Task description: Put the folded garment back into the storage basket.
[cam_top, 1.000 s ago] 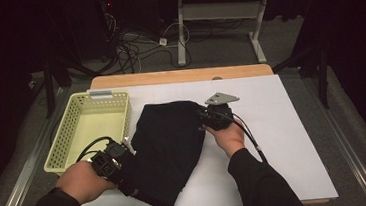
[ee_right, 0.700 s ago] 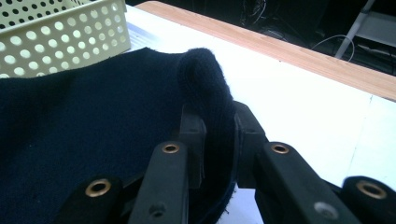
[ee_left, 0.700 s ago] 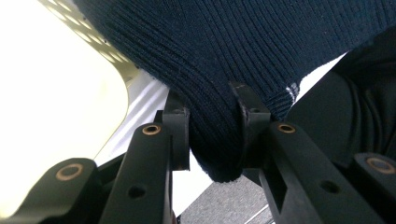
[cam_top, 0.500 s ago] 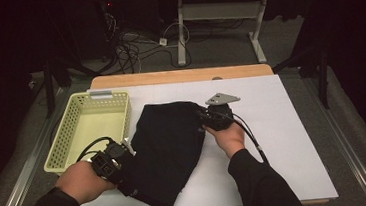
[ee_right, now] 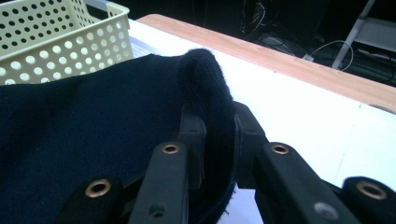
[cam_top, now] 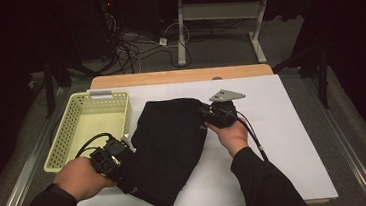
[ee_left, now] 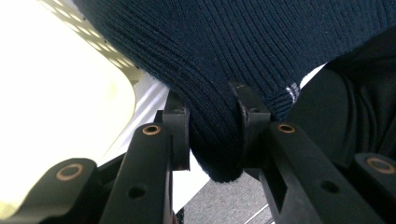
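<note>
We keep both jaws clamped on the dark knit garment (cam_top: 169, 144), left gripper (cam_top: 109, 157) lower left, right gripper (cam_top: 220, 114) mid-frame, pulling evenly

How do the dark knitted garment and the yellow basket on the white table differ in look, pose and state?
The dark knitted garment is soft navy ribbed cloth; the yellow basket is stiff, pale and perforated. The garment lies spread flat; the basket stands upright with raised walls. The garment is pinched by the left tool and right tool; the basket is untouched. Both rest on the white table.
</note>
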Available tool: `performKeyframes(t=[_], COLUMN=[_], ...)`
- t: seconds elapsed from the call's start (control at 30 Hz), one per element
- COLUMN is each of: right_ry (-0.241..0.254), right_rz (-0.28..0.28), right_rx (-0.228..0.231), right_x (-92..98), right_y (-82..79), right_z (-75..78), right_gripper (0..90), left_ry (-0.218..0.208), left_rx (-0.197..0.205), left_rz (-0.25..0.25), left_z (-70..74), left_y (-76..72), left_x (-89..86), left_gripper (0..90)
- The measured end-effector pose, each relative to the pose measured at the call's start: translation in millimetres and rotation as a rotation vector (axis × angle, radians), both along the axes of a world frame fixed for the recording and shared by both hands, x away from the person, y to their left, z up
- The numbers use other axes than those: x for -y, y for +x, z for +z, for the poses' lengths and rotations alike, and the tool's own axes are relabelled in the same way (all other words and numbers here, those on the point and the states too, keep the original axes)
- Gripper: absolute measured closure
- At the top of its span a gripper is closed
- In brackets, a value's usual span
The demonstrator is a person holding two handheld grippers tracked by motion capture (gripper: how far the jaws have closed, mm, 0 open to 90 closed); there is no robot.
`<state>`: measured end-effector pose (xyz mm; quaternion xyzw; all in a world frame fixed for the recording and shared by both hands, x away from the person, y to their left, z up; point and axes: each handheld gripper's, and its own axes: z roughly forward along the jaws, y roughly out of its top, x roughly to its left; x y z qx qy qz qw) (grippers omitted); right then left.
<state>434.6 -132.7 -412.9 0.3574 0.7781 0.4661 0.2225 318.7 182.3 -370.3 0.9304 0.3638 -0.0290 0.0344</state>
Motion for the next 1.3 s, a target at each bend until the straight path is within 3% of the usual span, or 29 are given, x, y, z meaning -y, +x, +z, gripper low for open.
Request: performKeyframes(t=[0.27,0.5,0.83,1.13,1.3], right_ry=[-0.002,-0.003,0.001,0.001,0.010], right_rz=[-0.004,0.003,0.001,0.025,0.047], right_rx=[0.015,0.049,0.083,0.115,0.132], right_x=[1.7,0.1,-9.3,-28.9,-44.8], right_y=[-1.8,-4.2,-2.9,3.2,6.7], right_z=[6.7,25.5,44.8,65.4,72.3], right_gripper=[78.3,78.3,78.3,78.2,78.2], left_ry=[-0.001,0.005,0.019,0.039,0.042], left_rx=[-0.002,-0.004,0.010,0.020,0.021], left_rz=[-0.006,-0.010,-0.010,0.009,0.030], left_z=[8.2,15.2,39.7,62.4,66.6], left_y=[1.9,4.9,7.9,7.3,5.7], left_x=[0.5,1.2,-2.5,-18.2,-34.1], left_gripper=[68.8,68.8,68.8,68.8,68.8])
